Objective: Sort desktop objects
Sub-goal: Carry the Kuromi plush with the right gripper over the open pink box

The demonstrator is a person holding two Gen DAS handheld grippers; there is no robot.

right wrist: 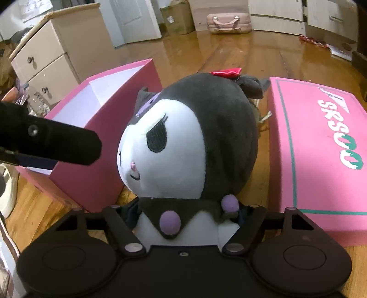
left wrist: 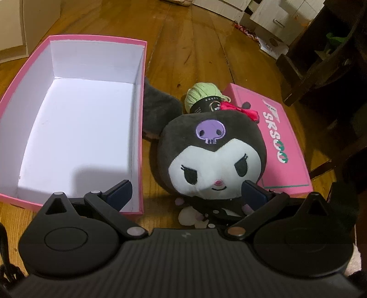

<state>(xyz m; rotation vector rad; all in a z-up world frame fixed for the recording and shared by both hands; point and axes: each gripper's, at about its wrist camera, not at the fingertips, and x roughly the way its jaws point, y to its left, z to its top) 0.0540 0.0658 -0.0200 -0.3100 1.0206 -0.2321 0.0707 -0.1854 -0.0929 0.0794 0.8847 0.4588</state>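
Observation:
A dark grey and white plush doll (left wrist: 213,153) with a purple skull mark and a red bow lies on the wooden floor between an open pink box (left wrist: 75,128) and a pink lid (left wrist: 275,142). A green yarn ball (left wrist: 201,96) lies behind its head. My left gripper (left wrist: 185,194) is open above the doll's front and the box's near corner, holding nothing. My right gripper (right wrist: 185,215) has its fingers on both sides of the doll's body (right wrist: 179,224), closed on it. The doll's head (right wrist: 183,137) fills that view. The left gripper's finger (right wrist: 57,144) shows at left.
The open pink box (right wrist: 103,119) has a white empty inside. The pink lid (right wrist: 321,149) lies flat at right. A beige drawer unit (right wrist: 45,62), cardboard boxes (right wrist: 176,18) and a pink case (right wrist: 229,23) stand at the back. Dark furniture (left wrist: 321,57) stands at right.

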